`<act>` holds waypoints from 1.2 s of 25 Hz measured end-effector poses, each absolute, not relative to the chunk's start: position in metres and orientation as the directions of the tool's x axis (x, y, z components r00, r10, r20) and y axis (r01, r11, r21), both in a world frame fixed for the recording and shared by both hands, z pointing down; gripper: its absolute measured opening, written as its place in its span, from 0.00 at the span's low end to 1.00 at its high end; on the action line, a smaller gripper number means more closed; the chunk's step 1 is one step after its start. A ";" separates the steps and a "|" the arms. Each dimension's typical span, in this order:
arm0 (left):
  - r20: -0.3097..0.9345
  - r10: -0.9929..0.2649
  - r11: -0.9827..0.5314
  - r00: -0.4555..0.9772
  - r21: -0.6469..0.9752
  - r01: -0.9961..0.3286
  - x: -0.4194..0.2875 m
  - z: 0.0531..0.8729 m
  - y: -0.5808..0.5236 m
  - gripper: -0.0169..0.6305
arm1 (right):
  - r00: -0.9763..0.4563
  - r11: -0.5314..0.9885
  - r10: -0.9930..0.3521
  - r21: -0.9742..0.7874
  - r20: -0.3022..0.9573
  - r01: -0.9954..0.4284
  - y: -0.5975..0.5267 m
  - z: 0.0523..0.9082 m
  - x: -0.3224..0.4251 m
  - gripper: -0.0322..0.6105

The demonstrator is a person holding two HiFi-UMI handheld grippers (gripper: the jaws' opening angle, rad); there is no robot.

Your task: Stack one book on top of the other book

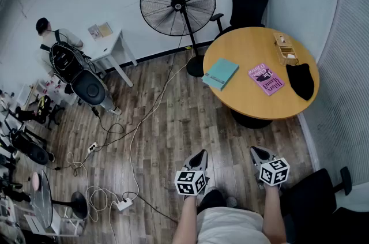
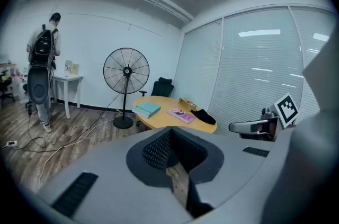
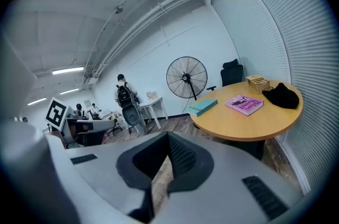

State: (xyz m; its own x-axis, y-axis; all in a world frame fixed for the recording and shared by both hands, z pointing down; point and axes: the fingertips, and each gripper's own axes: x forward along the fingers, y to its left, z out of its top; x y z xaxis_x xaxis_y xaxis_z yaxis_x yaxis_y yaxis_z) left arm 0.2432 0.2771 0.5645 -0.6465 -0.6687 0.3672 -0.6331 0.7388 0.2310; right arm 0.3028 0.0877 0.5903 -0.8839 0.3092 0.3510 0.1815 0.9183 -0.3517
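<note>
Teal book [image 1: 220,74]: flat on the round surface [image 1: 248,101], at its left edge.
Pink book [image 1: 266,79]: flat to the right of the teal book, not touching it.
Wooden box [image 1: 285,48]: far side of the surface; contents unclear.
Left gripper [image 1: 198,159]: jaws together, empty, well nearer than both books.
Right gripper [image 1: 258,153]: jaws together, empty, likewise well apart.

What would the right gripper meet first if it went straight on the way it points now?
Probably the floor. The right gripper tilts slightly downward, and only floor shows beyond its tips. The table lies right of that line, though depth is hard to judge.
</note>
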 end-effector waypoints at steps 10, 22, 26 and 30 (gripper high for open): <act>0.315 -0.665 0.744 -0.677 0.206 -0.635 0.216 0.555 0.287 0.06 | -0.894 0.920 0.291 -0.357 0.341 0.163 0.078 0.594 0.279 0.08; 0.261 -0.722 0.692 -0.641 0.281 -0.665 0.112 0.541 0.251 0.06 | -0.906 0.928 0.247 -0.354 0.345 0.118 0.034 0.587 0.201 0.08; 0.259 -0.734 0.679 -0.628 0.295 -0.672 0.069 0.537 0.234 0.06 | -0.917 0.933 0.204 -0.351 0.343 0.076 0.009 0.580 0.165 0.08; 0.240 -0.746 0.665 -0.621 0.315 -0.677 0.027 0.529 0.226 0.06 | -0.921 0.934 0.168 -0.354 0.351 0.035 -0.006 0.578 0.131 0.08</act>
